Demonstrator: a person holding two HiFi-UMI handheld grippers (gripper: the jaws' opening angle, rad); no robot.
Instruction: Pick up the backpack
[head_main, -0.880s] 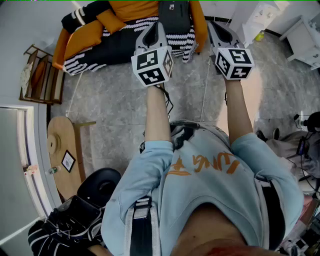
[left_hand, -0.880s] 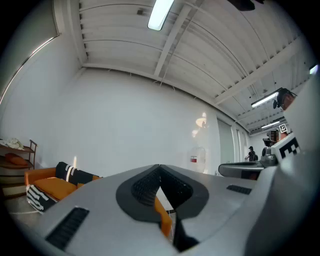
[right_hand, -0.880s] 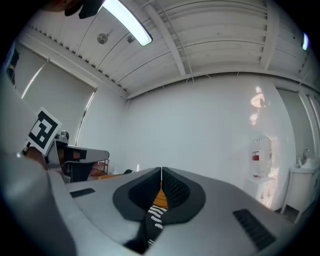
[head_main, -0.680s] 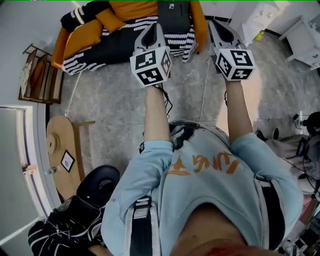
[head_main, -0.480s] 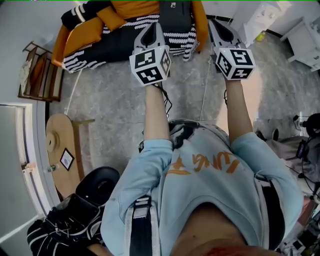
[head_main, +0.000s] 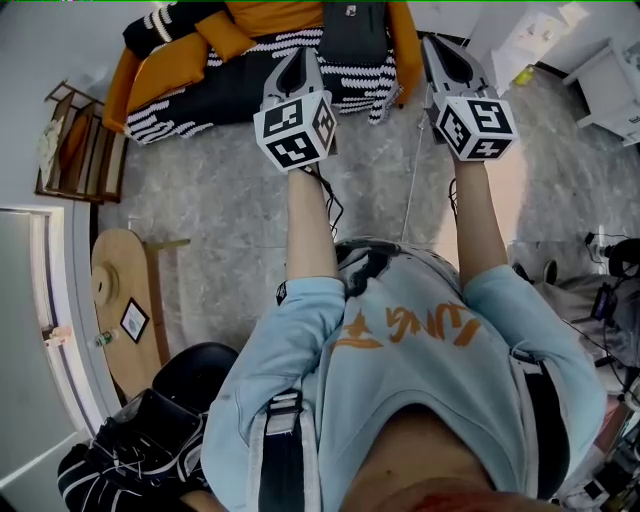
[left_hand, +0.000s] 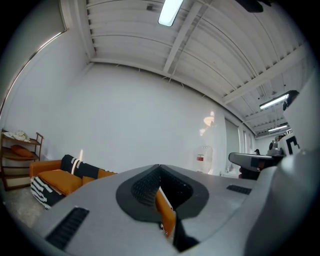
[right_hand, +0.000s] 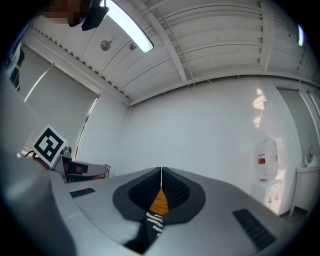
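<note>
Head view: backpack (head_main: 352, 30) on sofa (head_main: 170, 75), well ahead of left gripper (head_main: 297, 58) and right gripper (head_main: 437, 48), both level, jaws pressed together, empty. Step closer, lower both, spread jaws, then pinch a strap or top edge, not the striped blanket (head_main: 255, 48).

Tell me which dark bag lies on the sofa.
The backpack at the head view's top edge, resting on the orange sofa. The other dark bag sits on the floor at lower left.
</note>
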